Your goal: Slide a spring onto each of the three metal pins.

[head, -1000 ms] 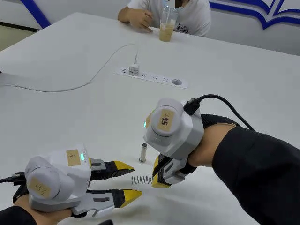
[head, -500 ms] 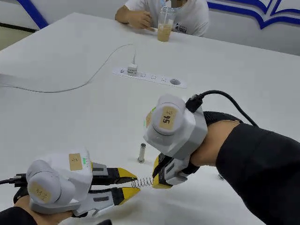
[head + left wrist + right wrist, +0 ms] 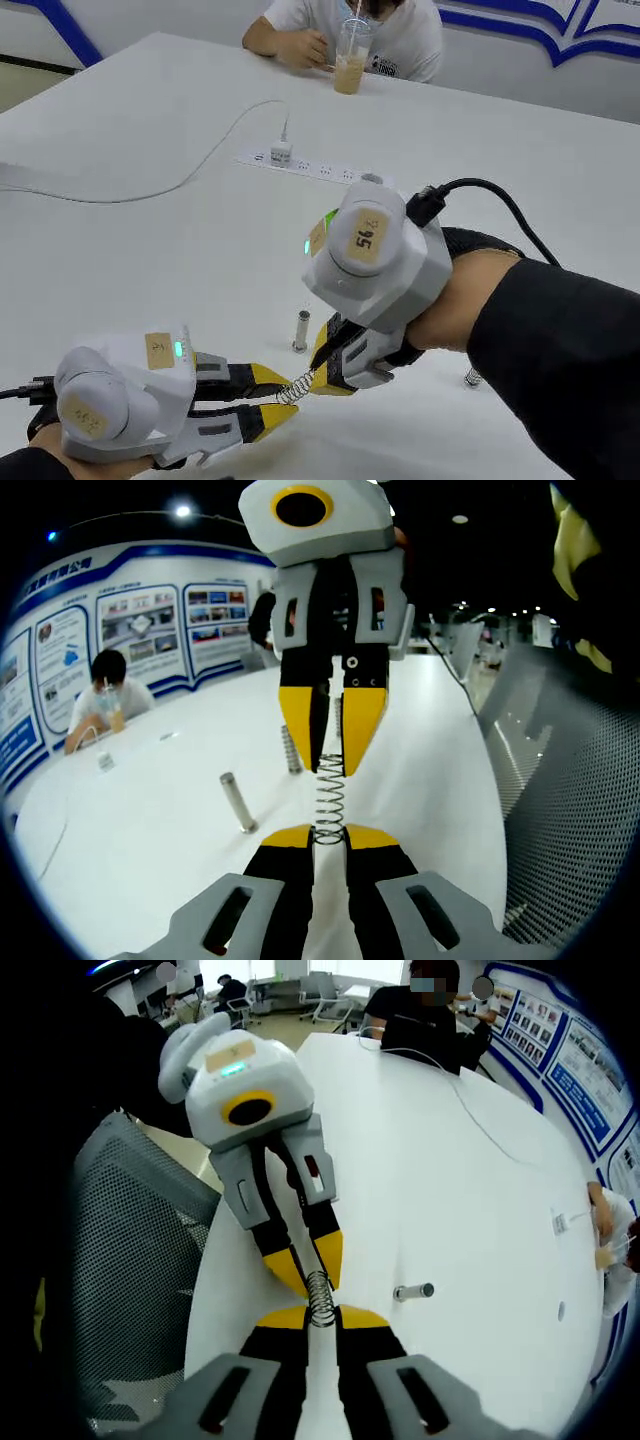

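- Nearest the person, the left gripper (image 3: 330, 838) is pinching one end of the spring (image 3: 296, 388), its yellow-tipped jaws drawn narrow around the coil.
- The spring is hanging just above the table (image 3: 150, 250), stretched between the two grippers and not touching any pin.
- The right gripper (image 3: 318, 1317) is clamping the spring's other end, jaws likewise close together, so both tools are sharing the one spring.
- Just beyond the grippers, a bare pin (image 3: 302, 330) is standing upright on the table with nothing around it; it is waiting for a spring, and I judge it the likely target.
- Off to the right, beside the person's forearm, a second pin (image 3: 473, 377) is showing a ribbed outline; it seems to be wearing a spring already, though it is too small to be certain.
- I am not making out a third pin, so by my reckoning about one of three is done.
- Farther off, a power strip (image 3: 320, 168) is lying on the table, and a cup (image 3: 350, 58) is standing near the far edge.
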A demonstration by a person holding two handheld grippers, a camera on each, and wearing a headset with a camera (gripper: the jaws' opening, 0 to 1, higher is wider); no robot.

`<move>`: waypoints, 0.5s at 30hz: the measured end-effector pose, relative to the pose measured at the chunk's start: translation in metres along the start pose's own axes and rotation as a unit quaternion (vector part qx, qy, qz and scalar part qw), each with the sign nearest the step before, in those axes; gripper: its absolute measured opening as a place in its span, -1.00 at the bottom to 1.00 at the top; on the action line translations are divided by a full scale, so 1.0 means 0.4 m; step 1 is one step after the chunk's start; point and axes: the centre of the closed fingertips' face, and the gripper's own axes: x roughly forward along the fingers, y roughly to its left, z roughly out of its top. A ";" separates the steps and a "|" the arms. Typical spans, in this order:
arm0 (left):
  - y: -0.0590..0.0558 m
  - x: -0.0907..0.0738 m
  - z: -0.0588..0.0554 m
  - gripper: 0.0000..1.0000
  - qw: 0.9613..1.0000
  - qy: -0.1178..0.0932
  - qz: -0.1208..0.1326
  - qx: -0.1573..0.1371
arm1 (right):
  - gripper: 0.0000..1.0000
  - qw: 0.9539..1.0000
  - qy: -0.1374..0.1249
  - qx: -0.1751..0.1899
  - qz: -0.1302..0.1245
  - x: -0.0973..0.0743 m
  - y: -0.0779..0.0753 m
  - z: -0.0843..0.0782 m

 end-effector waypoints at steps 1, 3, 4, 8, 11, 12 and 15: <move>0.000 0.000 0.000 -0.77 1.000 0.000 0.000 0.000 | -0.78 1.000 -0.002 -0.001 -0.001 0.000 0.000 0.003; -0.001 0.000 0.001 -0.77 1.000 0.000 0.000 0.000 | -0.78 1.000 -0.007 -0.002 -0.002 -0.002 0.001 0.010; -0.001 -0.001 0.003 -0.77 1.000 -0.001 0.000 0.000 | -0.78 1.000 -0.010 -0.003 -0.002 -0.003 0.001 0.014; -0.001 -0.001 0.005 -0.77 1.000 -0.001 0.000 0.000 | -0.78 1.000 -0.016 -0.006 -0.005 -0.005 0.002 0.027; -0.002 0.000 0.009 -0.77 1.000 -0.002 0.000 0.001 | -0.78 1.000 -0.020 -0.009 -0.006 -0.007 0.003 0.037; -0.002 0.001 0.009 -0.77 1.000 -0.003 -0.001 0.000 | -0.78 1.000 -0.022 -0.011 -0.007 -0.007 0.004 0.041; -0.005 0.004 0.011 -0.77 1.000 -0.003 -0.002 0.002 | -0.78 1.000 -0.024 -0.013 -0.006 -0.006 0.005 0.048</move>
